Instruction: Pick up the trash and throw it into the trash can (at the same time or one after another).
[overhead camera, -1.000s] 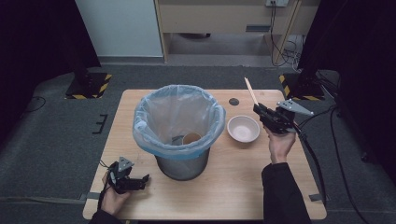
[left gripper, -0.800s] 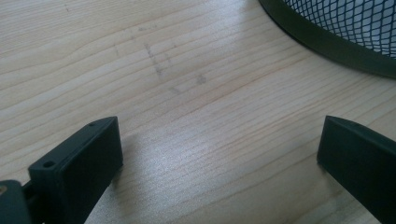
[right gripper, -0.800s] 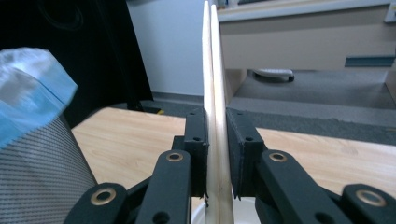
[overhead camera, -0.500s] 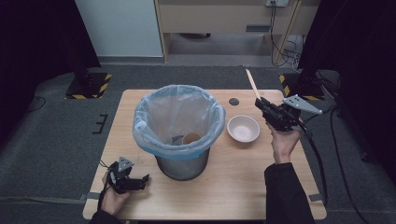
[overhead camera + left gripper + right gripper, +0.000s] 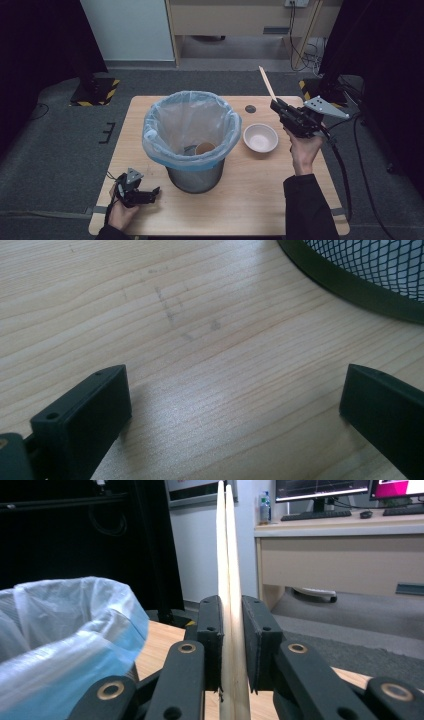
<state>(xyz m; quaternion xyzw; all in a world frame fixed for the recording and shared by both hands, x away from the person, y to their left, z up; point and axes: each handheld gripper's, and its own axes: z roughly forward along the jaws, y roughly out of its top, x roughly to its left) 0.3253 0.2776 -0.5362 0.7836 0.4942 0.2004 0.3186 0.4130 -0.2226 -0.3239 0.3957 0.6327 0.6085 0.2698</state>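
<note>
Chopsticks (image 5: 229,555) clamped flat between pads of right gripper (image 5: 278,106), tips angled up and away above table's (image 5: 260,200) far right, beside bowl (image 5: 260,137) and lined bin (image 5: 192,135); left gripper (image 5: 150,194) resting wide open, nothing held, at near left by bin base.

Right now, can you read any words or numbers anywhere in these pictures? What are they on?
None can be read.
Monitors on the far desk: lit, but their text is too small and blurred to read.
Bottle on that desk: label too blurred to read.
Chopsticks in the right gripper, bin bag, bowl, table: no writing.
Yellow-and-black stripes on the floor: a warning mark, no words.
</note>
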